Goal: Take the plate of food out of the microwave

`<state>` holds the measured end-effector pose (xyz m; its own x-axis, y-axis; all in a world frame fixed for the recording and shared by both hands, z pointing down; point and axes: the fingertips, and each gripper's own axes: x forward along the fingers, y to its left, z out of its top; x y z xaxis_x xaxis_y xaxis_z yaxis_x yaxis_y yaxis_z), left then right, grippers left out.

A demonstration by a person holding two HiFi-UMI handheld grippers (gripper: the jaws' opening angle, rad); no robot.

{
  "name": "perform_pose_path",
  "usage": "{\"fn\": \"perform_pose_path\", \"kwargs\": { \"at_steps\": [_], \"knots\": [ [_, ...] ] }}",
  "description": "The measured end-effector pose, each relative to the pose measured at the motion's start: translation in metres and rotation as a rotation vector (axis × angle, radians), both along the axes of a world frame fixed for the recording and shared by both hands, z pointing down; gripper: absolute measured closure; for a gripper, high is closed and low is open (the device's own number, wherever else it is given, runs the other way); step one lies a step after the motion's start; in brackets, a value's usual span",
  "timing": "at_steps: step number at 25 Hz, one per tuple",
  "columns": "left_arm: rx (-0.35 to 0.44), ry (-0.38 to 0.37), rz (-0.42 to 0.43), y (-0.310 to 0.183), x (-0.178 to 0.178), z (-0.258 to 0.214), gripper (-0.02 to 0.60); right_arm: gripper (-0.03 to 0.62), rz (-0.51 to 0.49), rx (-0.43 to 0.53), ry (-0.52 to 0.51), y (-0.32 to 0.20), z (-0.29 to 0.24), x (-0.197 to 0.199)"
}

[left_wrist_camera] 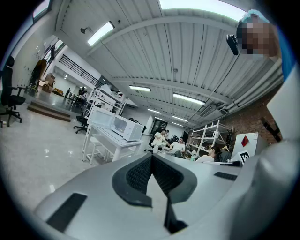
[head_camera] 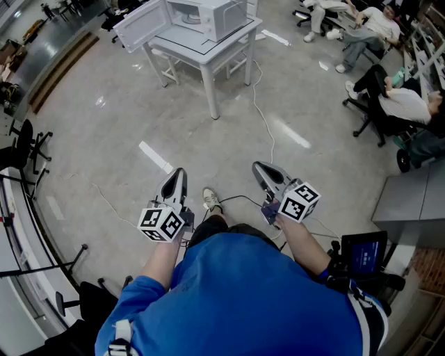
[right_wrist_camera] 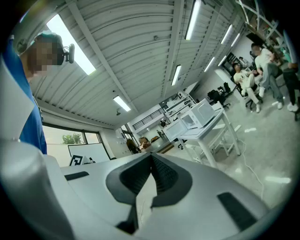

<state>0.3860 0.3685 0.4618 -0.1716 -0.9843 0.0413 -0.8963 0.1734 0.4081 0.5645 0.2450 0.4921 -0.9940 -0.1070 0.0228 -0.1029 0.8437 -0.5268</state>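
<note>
our left gripper (left_wrist_camera: 151,158) and right gripper (right_wrist_camera: 151,157) both have jaws pressed together on nothing. well ahead of them stands the white microwave (head_camera: 208,15) on its table (head_camera: 208,52), door (head_camera: 141,24) open. we cannot make out the plate inside. approach, grasp and removal are all left.

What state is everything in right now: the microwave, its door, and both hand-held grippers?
Microwave: standing on the white table, well away from both grippers.
Microwave door: swung wide open.
Left hand-held gripper: shut, nothing between its jaws.
Right hand-held gripper: shut, nothing between its jaws.
</note>
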Motion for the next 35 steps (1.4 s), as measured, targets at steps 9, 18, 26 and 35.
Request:
{"fn": "perform_pose_path", "kwargs": {
  "at_steps": [9,18,26,35],
  "knots": [
    [0.01,0.015,-0.015,-0.028,-0.054,-0.001,0.572,0.594,-0.016,-0.007,0.0,-0.028,-0.008,-0.058],
    [0.038,0.033,-0.07,-0.072,-0.157,0.0,0.572,0.594,-0.078,0.014,0.034,-0.081,-0.012,-0.167],
    [0.093,0.062,-0.122,-0.083,-0.247,-0.002,0.572,0.594,-0.142,0.069,0.063,-0.103,-0.029,-0.265],
    [0.127,0.094,-0.186,-0.066,-0.31,-0.003,0.572,0.594,-0.203,0.117,0.075,-0.098,-0.047,-0.344]
  ]
}}
